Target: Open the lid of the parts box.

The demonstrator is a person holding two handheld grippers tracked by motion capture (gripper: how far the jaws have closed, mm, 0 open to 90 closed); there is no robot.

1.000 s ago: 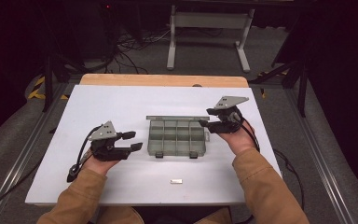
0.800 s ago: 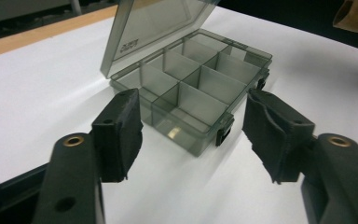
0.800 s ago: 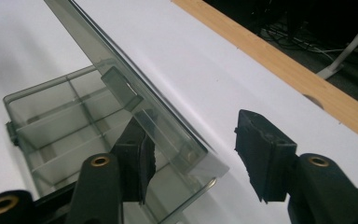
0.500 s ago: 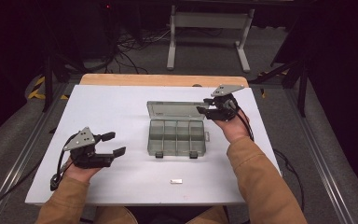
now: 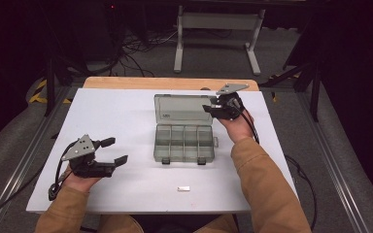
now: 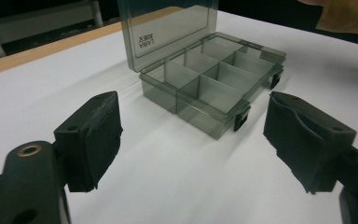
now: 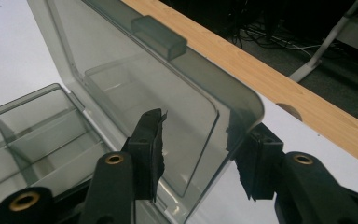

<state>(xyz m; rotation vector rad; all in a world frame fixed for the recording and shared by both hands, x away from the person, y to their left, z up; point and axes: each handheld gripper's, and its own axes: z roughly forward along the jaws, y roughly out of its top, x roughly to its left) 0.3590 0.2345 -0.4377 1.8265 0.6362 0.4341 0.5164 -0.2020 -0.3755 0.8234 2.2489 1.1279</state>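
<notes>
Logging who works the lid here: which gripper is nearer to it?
Right. The right gripper has its fingers on either side of the lid; the left gripper is apart, off the box's left.

Bright white table (image 5: 126, 121), dark dim surroundings, soft shadows, slight blur

Box lid (image 6: 168, 30), small label reading "LABA" (second line illegible)

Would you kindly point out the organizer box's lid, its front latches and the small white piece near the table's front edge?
lid (image 5: 182, 108), high view, clear panel's middle.
front latch (image 6: 241, 118), left gripper view, nearer black clasp.
small white piece (image 5: 183, 188), high view, its centre.
</notes>
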